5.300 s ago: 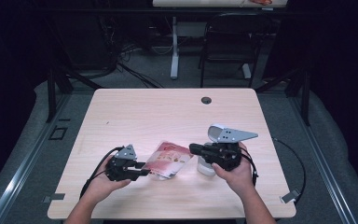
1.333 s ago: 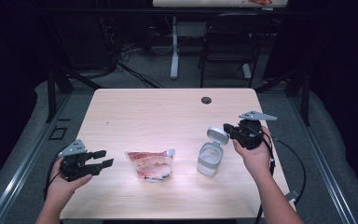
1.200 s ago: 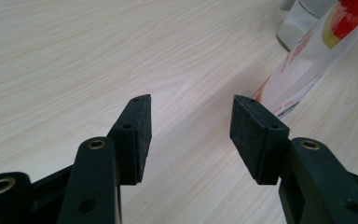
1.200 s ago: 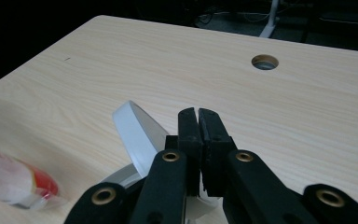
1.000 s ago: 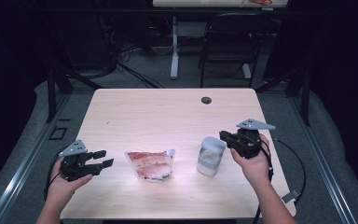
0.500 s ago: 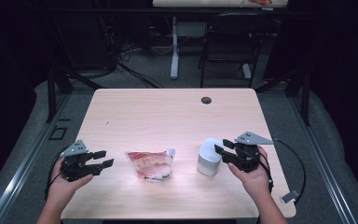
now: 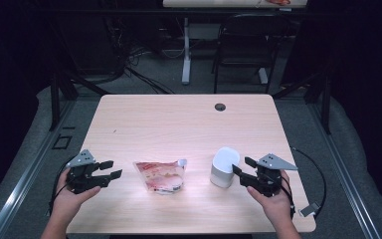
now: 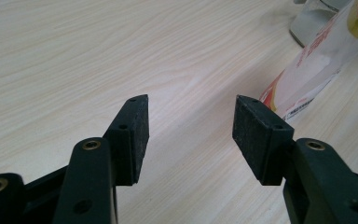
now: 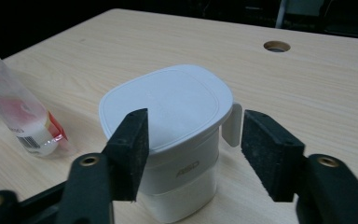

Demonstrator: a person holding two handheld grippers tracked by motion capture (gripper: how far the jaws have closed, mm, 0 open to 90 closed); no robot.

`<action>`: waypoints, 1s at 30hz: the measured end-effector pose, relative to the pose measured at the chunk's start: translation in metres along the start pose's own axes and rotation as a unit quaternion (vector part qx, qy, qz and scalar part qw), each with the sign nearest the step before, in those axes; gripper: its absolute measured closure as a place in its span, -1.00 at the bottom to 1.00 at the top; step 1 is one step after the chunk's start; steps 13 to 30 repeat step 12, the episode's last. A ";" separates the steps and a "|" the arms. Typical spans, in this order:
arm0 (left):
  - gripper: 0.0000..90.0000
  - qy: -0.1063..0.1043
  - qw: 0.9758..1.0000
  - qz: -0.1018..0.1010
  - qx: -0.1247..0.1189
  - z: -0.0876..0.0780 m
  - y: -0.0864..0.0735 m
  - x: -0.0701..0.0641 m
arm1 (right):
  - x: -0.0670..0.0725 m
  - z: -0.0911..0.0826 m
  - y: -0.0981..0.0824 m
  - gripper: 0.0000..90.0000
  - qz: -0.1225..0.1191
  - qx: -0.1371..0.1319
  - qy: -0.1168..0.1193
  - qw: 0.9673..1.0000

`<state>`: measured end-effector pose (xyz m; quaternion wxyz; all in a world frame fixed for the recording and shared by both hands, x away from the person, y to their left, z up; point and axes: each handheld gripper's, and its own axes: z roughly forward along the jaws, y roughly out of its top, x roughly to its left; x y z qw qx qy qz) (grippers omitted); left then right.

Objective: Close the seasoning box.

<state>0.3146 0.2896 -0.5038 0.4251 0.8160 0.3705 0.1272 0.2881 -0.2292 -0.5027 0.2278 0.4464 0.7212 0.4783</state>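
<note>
My right gripper (image 7: 240,168) has just been opening its jaws; they now stand apart with nothing pressed between them. In the right gripper view the pads (image 9: 131,140) sit just short of the white tub (image 9: 177,140), one at each side of its near edge, clear of the lid tab on the right. The lid lies flat on the tub. In the high view the tub (image 7: 224,167) stands upright on the table (image 7: 179,119), just in front of that gripper, right of centre near my edge.

My left gripper (image 7: 107,169) is open too, with bare wood between its pads (image 8: 135,135). It hovers at the table's left near corner, pointing towards the middle. A clear pouch (image 7: 160,175) with red print lies flat between the two grippers, well apart from the left one and near the tub. In the left gripper view the pouch (image 8: 317,65) reaches in from the upper right, beyond the jaws.
</note>
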 end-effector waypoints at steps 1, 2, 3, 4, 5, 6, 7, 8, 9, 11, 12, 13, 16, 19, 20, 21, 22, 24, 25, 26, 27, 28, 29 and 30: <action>0.03 -0.001 1.000 -0.002 0.000 0.000 0.000 0.000 | -0.001 -0.001 -0.003 -0.11 0.003 -0.004 0.002 1.000; 0.03 0.000 1.000 -0.004 -0.001 0.001 0.000 0.000 | -0.002 -0.003 -0.005 -0.12 0.006 -0.010 0.004 1.000; 0.03 0.000 1.000 -0.004 0.000 0.001 -0.001 0.000 | -0.002 -0.004 -0.007 -0.12 0.009 -0.011 0.004 1.000; 0.03 0.001 1.000 -0.004 0.001 0.002 -0.001 0.000 | -0.003 -0.006 -0.008 -0.12 0.006 -0.009 0.002 1.000; 0.03 0.001 1.000 -0.003 0.004 0.002 -0.001 0.000 | -0.004 -0.007 -0.009 -0.12 0.005 -0.008 0.003 1.000; 0.03 0.002 1.000 -0.005 0.004 0.003 -0.001 0.001 | -0.004 -0.008 -0.010 -0.12 0.004 -0.009 0.005 1.000; 0.03 0.002 1.000 -0.006 0.003 0.003 -0.002 0.001 | -0.004 -0.009 -0.011 -0.12 0.006 -0.011 0.003 1.000; 0.03 0.002 1.000 -0.005 0.004 0.003 -0.002 0.001 | -0.005 -0.010 -0.012 -0.12 0.007 -0.012 0.001 1.000; 0.02 0.002 1.000 -0.005 0.003 0.004 -0.002 0.001 | -0.006 -0.011 -0.012 -0.12 0.009 -0.013 0.002 1.000; 0.02 0.002 1.000 -0.006 0.003 0.005 -0.002 0.002 | -0.008 -0.012 -0.015 -0.12 0.018 -0.013 0.000 1.000; 0.02 0.003 1.000 -0.007 0.004 0.005 -0.002 0.002 | -0.008 -0.012 -0.015 -0.12 0.018 -0.013 0.000 1.000; 0.02 0.003 1.000 -0.007 0.004 0.005 -0.002 0.002 | -0.008 -0.012 -0.015 -0.12 0.018 -0.013 0.000 1.000; 0.02 0.003 1.000 -0.007 0.004 0.005 -0.002 0.002 | -0.008 -0.012 -0.015 -0.12 0.018 -0.013 0.000 1.000; 0.02 0.003 1.000 -0.007 0.004 0.005 -0.002 0.002 | -0.008 -0.012 -0.015 -0.12 0.018 -0.013 0.000 1.000; 0.02 0.003 1.000 -0.007 0.004 0.005 -0.002 0.002 | -0.008 -0.012 -0.015 -0.12 0.018 -0.013 0.000 1.000; 0.02 0.003 1.000 -0.007 0.004 0.005 -0.002 0.002 | -0.008 -0.012 -0.015 -0.12 0.018 -0.013 0.000 1.000; 0.02 0.003 1.000 -0.007 0.004 0.005 -0.002 0.002 | -0.008 -0.012 -0.015 -0.12 0.018 -0.013 0.000 1.000; 0.02 0.003 1.000 -0.007 0.004 0.005 -0.002 0.002 | -0.008 -0.012 -0.015 -0.12 0.018 -0.013 0.000 1.000; 0.02 0.003 1.000 -0.007 0.004 0.005 -0.002 0.002 | -0.008 -0.012 -0.015 -0.12 0.018 -0.013 0.000 1.000; 0.02 0.003 1.000 -0.007 0.004 0.005 -0.002 0.002 | -0.008 -0.012 -0.015 -0.12 0.018 -0.013 0.000 1.000; 0.02 0.003 1.000 -0.007 0.004 0.005 -0.002 0.002 | -0.008 -0.012 -0.015 -0.12 0.018 -0.013 0.000 1.000; 0.02 0.003 1.000 -0.007 0.004 0.005 -0.002 0.002 | -0.008 -0.012 -0.015 -0.12 0.018 -0.013 0.000 1.000; 0.02 0.003 1.000 -0.007 0.004 0.005 -0.002 0.002 | -0.008 -0.012 -0.015 -0.12 0.018 -0.013 0.000 1.000; 0.02 0.003 1.000 -0.007 0.004 0.005 -0.002 0.002 | -0.008 -0.012 -0.015 -0.12 0.018 -0.013 0.000 1.000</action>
